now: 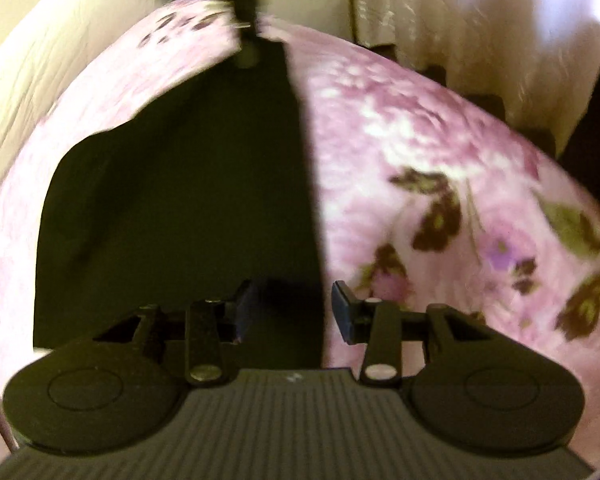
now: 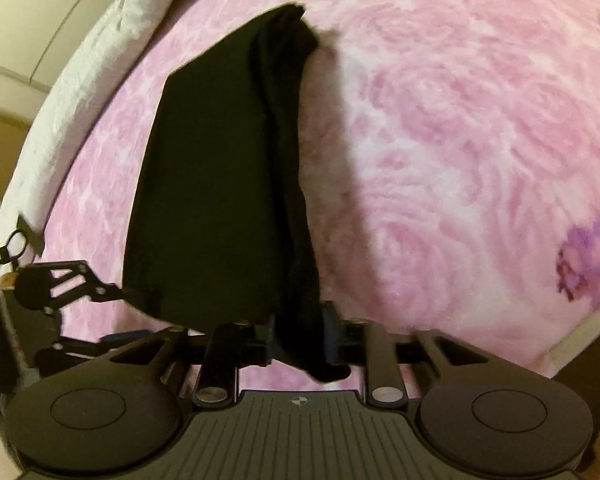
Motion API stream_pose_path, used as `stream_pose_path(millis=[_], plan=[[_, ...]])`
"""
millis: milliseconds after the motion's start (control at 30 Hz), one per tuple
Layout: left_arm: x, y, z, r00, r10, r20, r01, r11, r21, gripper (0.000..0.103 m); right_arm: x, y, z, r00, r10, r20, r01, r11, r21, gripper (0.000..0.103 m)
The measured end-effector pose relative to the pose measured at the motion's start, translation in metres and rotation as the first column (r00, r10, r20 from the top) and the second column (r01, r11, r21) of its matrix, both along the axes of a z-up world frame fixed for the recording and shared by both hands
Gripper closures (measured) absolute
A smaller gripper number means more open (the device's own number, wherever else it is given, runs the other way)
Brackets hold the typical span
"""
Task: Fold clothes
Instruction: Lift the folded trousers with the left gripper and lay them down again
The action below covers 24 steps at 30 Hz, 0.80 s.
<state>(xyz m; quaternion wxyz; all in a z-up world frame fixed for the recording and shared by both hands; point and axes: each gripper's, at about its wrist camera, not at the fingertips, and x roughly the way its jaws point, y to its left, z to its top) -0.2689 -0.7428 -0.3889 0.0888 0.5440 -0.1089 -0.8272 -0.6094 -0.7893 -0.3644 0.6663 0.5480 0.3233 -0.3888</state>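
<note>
A black garment lies folded lengthwise on a pink flowered blanket. My right gripper is shut on the garment's near right edge, and bunched cloth hangs out below the fingers. In the left wrist view the garment lies spread on the blanket. My left gripper is open over its near edge, with cloth between and under the fingers. The left gripper also shows in the right wrist view at the garment's near left corner. The right gripper shows blurred at the garment's far end in the left wrist view.
A white pillow or quilt lies along the bed's left side, beside a pale wall. In the left wrist view, white curtains hang beyond the bed's far edge, with dark furniture below them.
</note>
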Motion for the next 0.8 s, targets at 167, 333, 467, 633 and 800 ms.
stream_pose_path(millis=[167, 333, 467, 633, 800], plan=[[-0.011, -0.025, 0.023, 0.99, 0.138, -0.026, -0.134, 0.985, 0.11, 0.059, -0.02, 0.061, -0.024, 0.947, -0.289, 0.137, 0.291, 0.957, 0.012, 0.036], [-0.013, -0.066, 0.025, 0.966, 0.256, -0.039, -0.254, 0.965, 0.061, 0.057, -0.003, 0.094, -0.052, 0.842, -0.474, 0.258, 0.483, 0.875, 0.029, 0.035], [-0.022, -0.097, 0.021, 0.951, 0.304, -0.05, -0.303, 0.953, 0.02, 0.057, 0.011, 0.087, -0.072, 0.722, -0.612, 0.322, 0.636, 0.771, 0.039, 0.038], [-0.028, -0.114, 0.026, 0.948, 0.312, -0.057, -0.313, 0.95, -0.008, 0.056, -0.019, 0.069, -0.061, 0.683, -0.655, 0.323, 0.666, 0.74, 0.091, 0.094], [-0.032, -0.115, 0.031, 0.951, 0.301, -0.064, -0.305, 0.951, -0.054, 0.053, -0.088, 0.019, -0.01, 0.815, -0.529, 0.238, 0.558, 0.826, -0.075, 0.096]])
